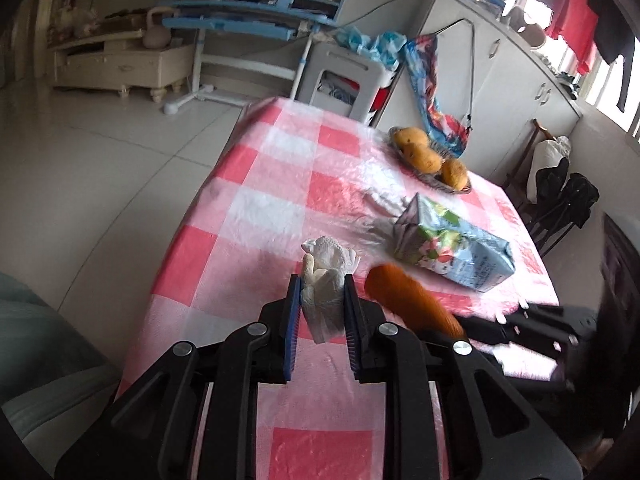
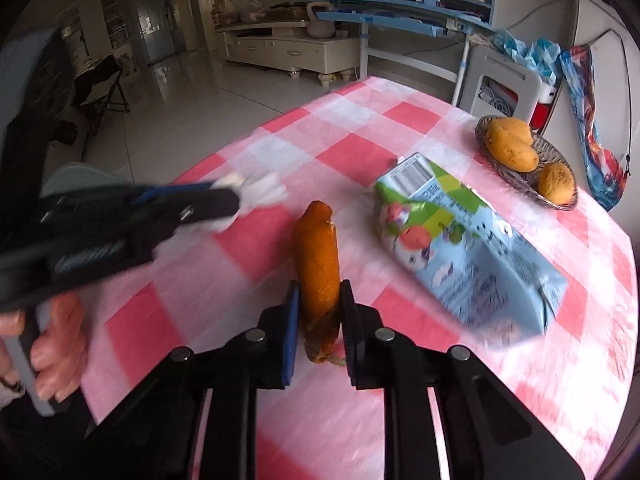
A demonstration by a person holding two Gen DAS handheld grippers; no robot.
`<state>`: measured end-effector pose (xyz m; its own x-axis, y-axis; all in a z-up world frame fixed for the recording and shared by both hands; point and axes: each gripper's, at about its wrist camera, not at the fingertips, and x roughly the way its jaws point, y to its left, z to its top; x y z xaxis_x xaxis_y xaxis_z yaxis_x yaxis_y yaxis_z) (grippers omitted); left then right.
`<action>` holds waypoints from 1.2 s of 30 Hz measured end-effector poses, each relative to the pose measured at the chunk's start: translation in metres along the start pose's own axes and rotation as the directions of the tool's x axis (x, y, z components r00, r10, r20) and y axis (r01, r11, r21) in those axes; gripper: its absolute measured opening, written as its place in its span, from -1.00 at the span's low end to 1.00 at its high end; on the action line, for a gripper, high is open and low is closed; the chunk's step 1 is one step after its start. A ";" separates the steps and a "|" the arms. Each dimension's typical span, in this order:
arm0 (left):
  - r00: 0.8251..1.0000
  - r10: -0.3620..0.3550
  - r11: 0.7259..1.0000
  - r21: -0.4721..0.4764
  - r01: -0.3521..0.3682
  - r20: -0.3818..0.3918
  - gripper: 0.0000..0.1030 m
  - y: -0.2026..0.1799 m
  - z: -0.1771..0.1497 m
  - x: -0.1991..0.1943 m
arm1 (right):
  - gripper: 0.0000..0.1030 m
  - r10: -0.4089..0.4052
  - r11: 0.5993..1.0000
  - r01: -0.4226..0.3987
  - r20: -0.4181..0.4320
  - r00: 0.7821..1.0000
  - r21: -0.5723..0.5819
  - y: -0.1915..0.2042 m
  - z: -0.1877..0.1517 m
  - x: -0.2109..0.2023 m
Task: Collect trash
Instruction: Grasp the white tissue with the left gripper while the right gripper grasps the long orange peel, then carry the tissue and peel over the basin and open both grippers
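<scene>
Two pieces of trash are already held, and one big piece lies free. Largest is the bench (image 2: 352, 128), covered with a pink and white checked plastic cloth, which looks smooth and a little slippery.

Next in size is the carton (image 2: 472, 248), crushed and lying on its side at about 2 o'clock from the right claw (image 2: 319, 300). I judge it to be light and empty, with soft dented walls, so a grip across the folded top end at 12 o'clock of its body should hold better than one on the wide flat face.

A basket (image 2: 556, 196) with yellow fruit stands further, at 1 o'clock; it is probably not trash.

In the right claw sits the peel (image 2: 316, 252), orange and long, pinched near its lower stem end; its upper part points to 12 o'clock above the bench. It seems limp and moist, so it may slide.

Smallest is the tissue (image 1: 322, 280), white and crumpled, squeezed at its middle by the left claw (image 1: 322, 292). It is very light and soft, and it cannot break.
</scene>
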<state>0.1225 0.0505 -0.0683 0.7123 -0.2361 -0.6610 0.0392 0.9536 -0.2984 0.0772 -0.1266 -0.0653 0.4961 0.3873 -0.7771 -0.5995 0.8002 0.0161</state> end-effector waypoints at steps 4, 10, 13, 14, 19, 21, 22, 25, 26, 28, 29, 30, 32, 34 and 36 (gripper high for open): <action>0.999 -0.018 0.999 0.047 0.016 0.029 -0.62 -0.014 -0.006 -0.019 | -0.63 0.010 1.000 -0.010 0.017 1.000 0.000 0.016 -0.019 -0.027; 0.999 -0.022 0.997 0.068 0.020 0.024 -0.62 -0.020 -0.031 -0.052 | -0.63 0.046 0.999 -0.046 0.043 0.998 -0.011 0.050 -0.057 -0.070; 1.000 -0.018 0.997 0.073 0.016 0.025 -0.62 -0.018 -0.044 -0.072 | -0.63 0.068 0.998 -0.068 0.051 0.996 -0.008 0.065 -0.070 -0.084; 1.000 -0.016 0.997 0.075 0.014 0.027 -0.62 -0.018 -0.048 -0.079 | -0.63 0.082 0.997 -0.082 0.054 0.995 -0.007 0.073 -0.077 -0.089; 1.000 -0.005 0.995 0.102 0.002 0.029 -0.62 -0.021 -0.070 -0.107 | -0.63 0.128 0.992 -0.129 0.056 0.990 0.001 0.097 -0.098 -0.099; 1.000 -0.003 0.994 0.112 0.000 0.027 -0.62 -0.022 -0.077 -0.116 | -0.63 0.145 0.989 -0.145 0.044 0.989 -0.004 0.109 -0.107 -0.100; 1.000 -0.003 0.993 0.118 0.000 0.025 -0.62 -0.023 -0.082 -0.121 | -0.63 0.152 0.988 -0.151 0.035 0.988 -0.008 0.116 -0.112 -0.099; 1.000 -0.004 0.992 0.127 0.002 0.018 -0.62 -0.025 -0.094 -0.131 | -0.63 0.166 0.986 -0.166 0.002 0.986 -0.023 0.131 -0.127 -0.095; 1.000 -0.004 0.991 0.130 0.002 0.014 -0.62 -0.026 -0.099 -0.135 | -0.63 0.167 0.985 -0.168 -0.007 0.986 -0.028 0.135 -0.133 -0.095; 1.000 -0.002 0.990 0.140 0.001 0.007 -0.62 -0.027 -0.108 -0.140 | -0.63 0.174 0.984 -0.175 -0.030 0.984 -0.036 0.141 -0.141 -0.091; 1.000 -0.002 0.990 0.143 0.002 0.003 -0.62 -0.027 -0.113 -0.143 | -0.63 0.175 0.983 -0.176 -0.042 0.984 -0.040 0.145 -0.146 -0.089; 1.000 -0.003 0.989 0.145 0.003 -0.003 -0.62 -0.028 -0.117 -0.145 | -0.63 0.173 0.984 -0.175 -0.050 0.984 -0.043 0.147 -0.149 -0.087; 1.000 -0.001 0.989 0.150 0.003 -0.014 -0.62 -0.028 -0.125 -0.148 | -0.63 0.174 0.984 -0.177 -0.064 0.983 -0.036 0.148 -0.156 -0.083; 1.000 0.000 0.989 0.150 0.004 -0.028 -0.62 -0.028 -0.134 -0.150 | -0.59 0.178 0.983 -0.180 -0.074 0.981 -0.021 0.147 -0.160 -0.079; 0.998 0.001 0.990 0.141 0.006 -0.055 -0.62 -0.026 -0.144 -0.151 | -0.55 0.181 0.983 -0.183 -0.092 0.979 -0.008 0.147 -0.163 -0.074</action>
<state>-0.0873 0.0343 -0.0601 0.6728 -0.2446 -0.6982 0.1422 0.9689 -0.2025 -0.1501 -0.1125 -0.1075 0.3191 0.4820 -0.8160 -0.6851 0.7122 0.1528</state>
